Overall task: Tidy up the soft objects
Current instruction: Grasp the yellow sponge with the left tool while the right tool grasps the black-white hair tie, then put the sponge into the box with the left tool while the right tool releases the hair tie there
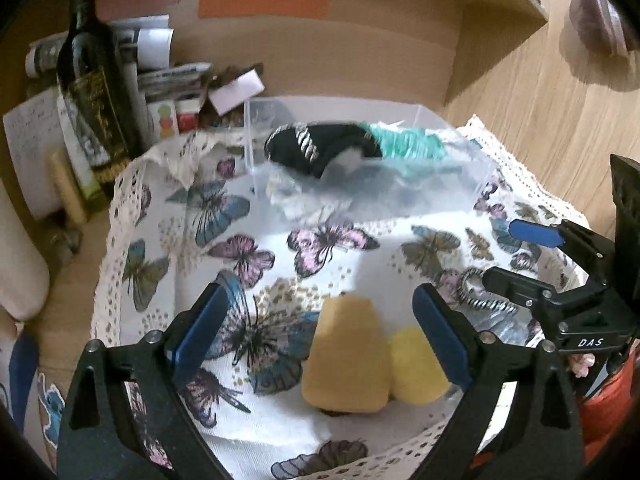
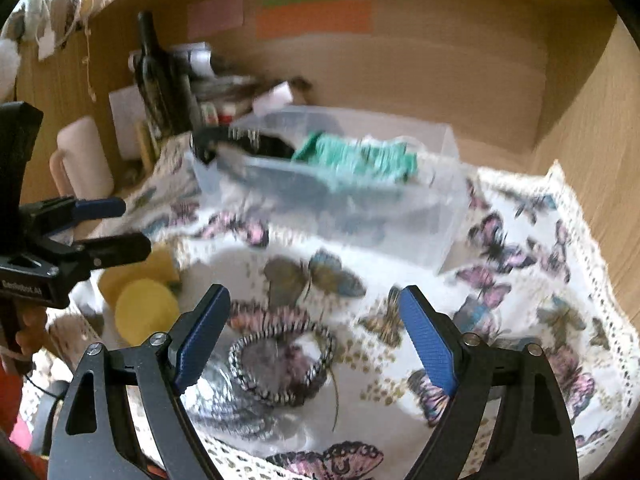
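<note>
we hold our left claw (image 1: 320,332) spread over two yellow sponges (image 1: 348,356) on the butterfly cloth (image 1: 224,216), our right claw (image 2: 312,332) released above a striped band (image 2: 280,364), near the clear box (image 2: 360,208).

Both the left gripper (image 1: 320,332) and the right gripper (image 2: 312,336) are black plastic frames with triangular cut-outs, silver screws at the joints and ribbed blue finger pads (image 1: 202,332). White lettering, "DAS", marks the right gripper's body.
</note>
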{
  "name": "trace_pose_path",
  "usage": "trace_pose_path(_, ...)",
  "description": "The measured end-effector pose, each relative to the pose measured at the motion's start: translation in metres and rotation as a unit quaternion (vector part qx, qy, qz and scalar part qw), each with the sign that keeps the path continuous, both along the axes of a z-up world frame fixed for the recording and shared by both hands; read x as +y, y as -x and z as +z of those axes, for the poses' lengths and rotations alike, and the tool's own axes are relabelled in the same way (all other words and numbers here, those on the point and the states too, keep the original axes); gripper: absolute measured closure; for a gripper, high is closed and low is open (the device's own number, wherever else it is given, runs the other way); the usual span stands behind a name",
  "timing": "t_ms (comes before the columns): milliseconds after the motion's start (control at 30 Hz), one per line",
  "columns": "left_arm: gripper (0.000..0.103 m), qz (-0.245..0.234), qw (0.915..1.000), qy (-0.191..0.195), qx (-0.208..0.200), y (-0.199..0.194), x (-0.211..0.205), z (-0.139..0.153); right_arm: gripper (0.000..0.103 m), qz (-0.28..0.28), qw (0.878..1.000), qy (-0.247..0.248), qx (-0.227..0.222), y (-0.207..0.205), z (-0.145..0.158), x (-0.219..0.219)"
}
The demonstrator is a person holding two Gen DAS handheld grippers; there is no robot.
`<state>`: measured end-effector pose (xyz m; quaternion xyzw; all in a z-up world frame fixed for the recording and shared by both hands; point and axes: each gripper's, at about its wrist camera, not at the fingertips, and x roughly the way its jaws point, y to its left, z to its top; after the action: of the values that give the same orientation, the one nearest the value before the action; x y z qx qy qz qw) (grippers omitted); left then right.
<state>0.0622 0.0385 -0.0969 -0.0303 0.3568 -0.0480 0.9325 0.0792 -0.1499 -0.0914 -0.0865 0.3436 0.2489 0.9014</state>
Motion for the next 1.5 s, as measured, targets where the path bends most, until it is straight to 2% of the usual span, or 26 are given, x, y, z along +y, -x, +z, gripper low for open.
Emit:
trace_pose_path(100, 0.013, 0.004, 1.0, 0.002, 0.002, 0.001, 0.003, -0.003, 0.018, 0.013, 0.999, 0.001, 0.032, -0.001, -0.01, 0.001)
trace_pose_path(233, 0.023, -0.01, 0.9997, 0.013, 0.019, 0.0, 0.002, -0.008, 0.022, 0.015, 0.999, 0.016, 0.048, -0.001, -0.019, 0.003)
trace_pose_path(367, 0.033, -0.023, 0.999, 0.017, 0.033, -0.002, -0.001, -0.016, 0.043, 0.012, 0.998, 0.021, 0.065, -0.01, -0.022, 0.002)
trace_pose_path(533, 0.043, -0.031, 0.9971, 0.05, 0.048, -0.005, 0.005, -0.021, 0.049, 0.008, 0.996, 0.023, 0.08, -0.022, -0.022, -0.001)
trace_pose_path(633, 0.055, -0.047, 0.9954, 0.064, 0.054, -0.005, 0.004, -0.023, 0.058, 0.0, 0.996, 0.027, 0.081, -0.026, -0.023, -0.003)
trace_pose_path(733, 0.066, -0.061, 0.9946, 0.064, 0.054, -0.005, 0.0, -0.021, 0.072, -0.008, 0.996, 0.025, 0.087, -0.032, -0.027, -0.008)
trace_pose_path(800, 0.067, -0.063, 0.9947, 0.062, 0.053, -0.005, -0.002, -0.02, 0.085, -0.013, 0.996, 0.024, 0.085, -0.034, -0.026, -0.01)
trace_pose_path(867, 0.068, -0.064, 0.9949, 0.06, 0.051, -0.005, -0.003, -0.02, 0.091, -0.017, 0.996, 0.022, 0.082, -0.035, -0.024, -0.012)
trace_pose_path(1100, 0.071, -0.051, 0.9961, 0.059, 0.042, -0.005, 0.0, -0.016, 0.092, -0.023, 0.998, 0.006, 0.057, -0.031, -0.013, -0.02)
trace_pose_path(1500, 0.071, -0.035, 0.9972, 0.057, -0.034, -0.01, 0.003, 0.035, 0.092, -0.031, 0.999, -0.031, -0.023, -0.022, 0.035, -0.028)
